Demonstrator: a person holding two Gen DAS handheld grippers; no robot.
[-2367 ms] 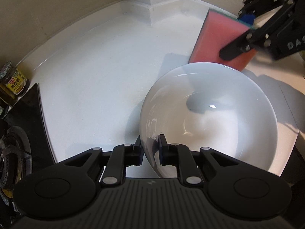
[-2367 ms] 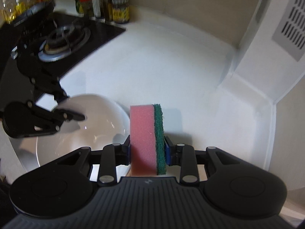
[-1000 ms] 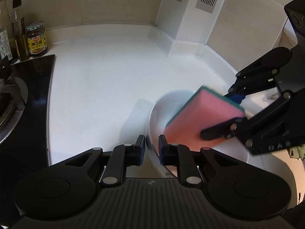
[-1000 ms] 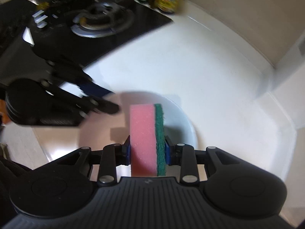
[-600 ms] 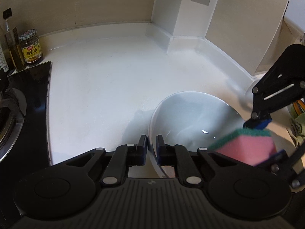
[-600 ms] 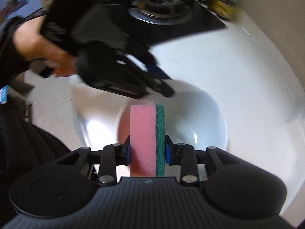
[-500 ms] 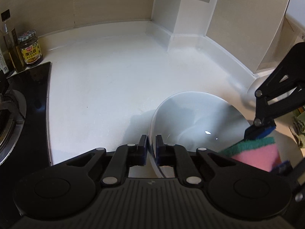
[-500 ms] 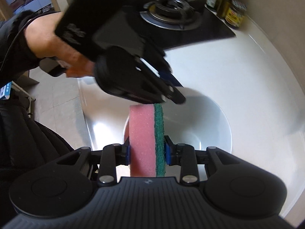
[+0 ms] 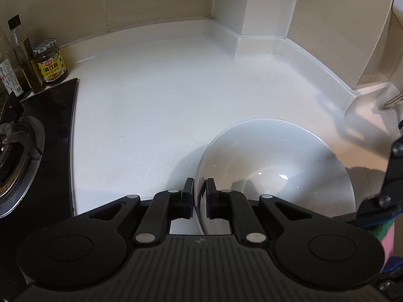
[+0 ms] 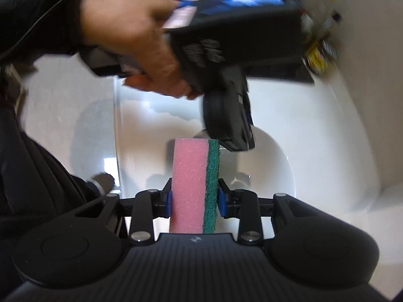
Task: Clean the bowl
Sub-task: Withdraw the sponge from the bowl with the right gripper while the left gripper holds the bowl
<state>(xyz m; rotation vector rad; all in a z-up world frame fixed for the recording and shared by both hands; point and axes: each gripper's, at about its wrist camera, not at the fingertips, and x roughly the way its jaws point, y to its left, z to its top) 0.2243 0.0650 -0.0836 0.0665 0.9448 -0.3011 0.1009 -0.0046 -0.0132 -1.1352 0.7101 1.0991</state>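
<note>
bowl [image 9: 274, 166]: white, on the white counter [image 9: 156, 105], right of the stove [image 9: 17, 151]; near rim clamped, inside looks glossy, no dirt visible
left gripper [image 9: 200, 200]: fingers pinched together on the bowl's near rim, one inside, one outside; steadies it
right gripper [image 10: 194, 198]: clamped on the sponge [image 10: 195, 183], pink foam left, green scrub pad right, sticking up past the fingertips
sponge vs bowl: right wrist view puts the sponge tip over the bowl's near edge; contact with the inner wall can't be told. Left wrist view shows only a pink-green sliver at the bowl's right side
person's hand [image 10: 141, 47]: grips the left gripper's handle, above the bowl, blurred
jars [image 9: 50, 63]: behind the stove, well apart from the bowl
progress: judged mid-scrub; bowl secured, sponge in hand. Whether every side is wiped can't be told
left to do: probably more wiping round the inside, then letting go of the rim and putting the sponge down
</note>
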